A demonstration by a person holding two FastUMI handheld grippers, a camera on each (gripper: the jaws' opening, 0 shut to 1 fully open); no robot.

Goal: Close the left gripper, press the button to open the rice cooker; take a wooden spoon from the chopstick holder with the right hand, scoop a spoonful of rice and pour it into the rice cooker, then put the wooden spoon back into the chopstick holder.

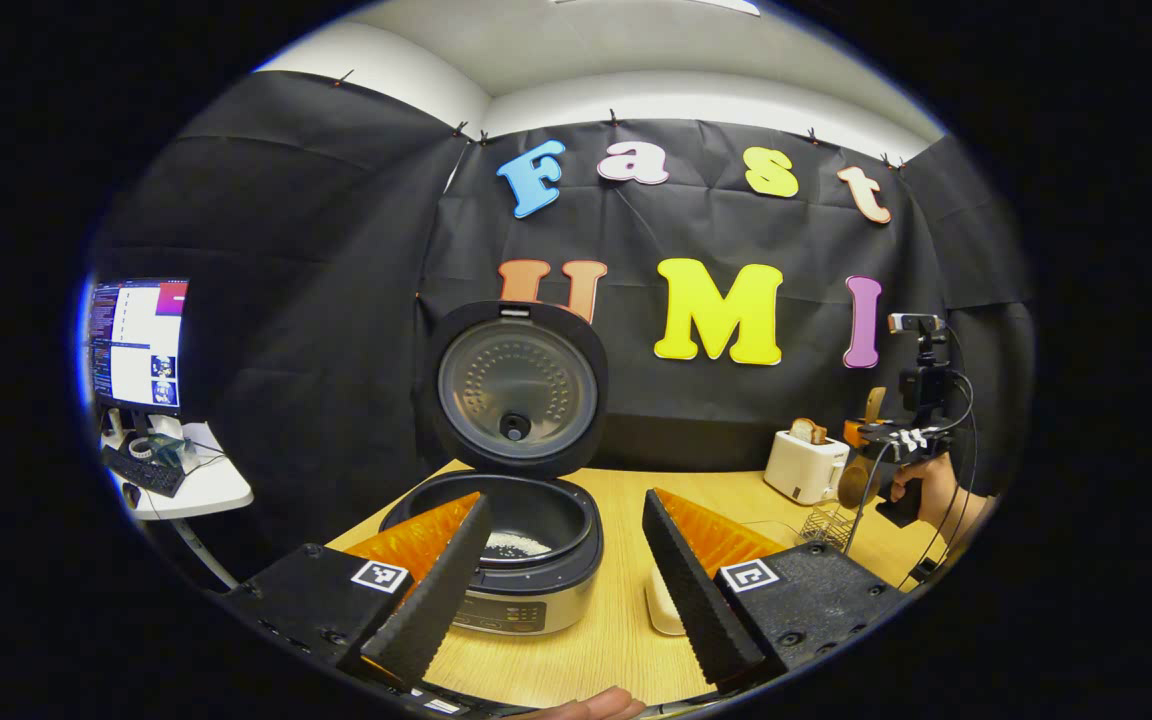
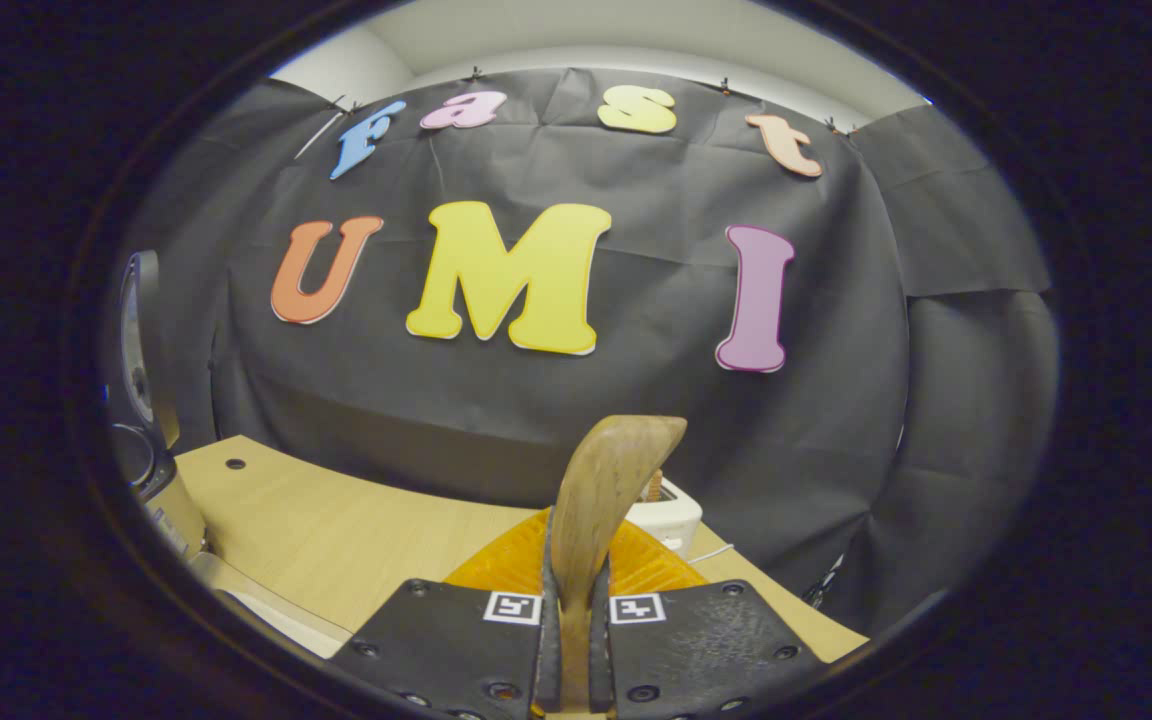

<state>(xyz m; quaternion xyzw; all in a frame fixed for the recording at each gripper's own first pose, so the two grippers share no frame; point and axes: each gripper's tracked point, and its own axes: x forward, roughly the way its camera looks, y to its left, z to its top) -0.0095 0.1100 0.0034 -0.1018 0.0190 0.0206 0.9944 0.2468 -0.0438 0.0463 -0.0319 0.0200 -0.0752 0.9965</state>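
The rice cooker point(image 1: 536, 590) stands on the wooden table with its lid point(image 1: 518, 388) raised, and some white rice lies in its pot. My left gripper point(image 1: 566, 500) is open just in front of it, with one finger on each side of the pot and nothing between them. My right gripper point(image 2: 576, 560) is shut on the wooden spoon point(image 2: 604, 480), which stands upright between its fingers. The left gripper view shows that right gripper point(image 1: 881, 445) far to the right, held by a hand above the wire chopstick holder point(image 1: 826, 522), with the spoon point(image 1: 874, 404) in it.
A white toaster point(image 1: 804, 465) with a slice in it stands at the back right, also as a toaster point(image 2: 671, 515) behind the spoon. A white container point(image 1: 664, 605) sits right of the cooker. A monitor point(image 1: 136, 340) and side table point(image 1: 196, 485) are off to the left.
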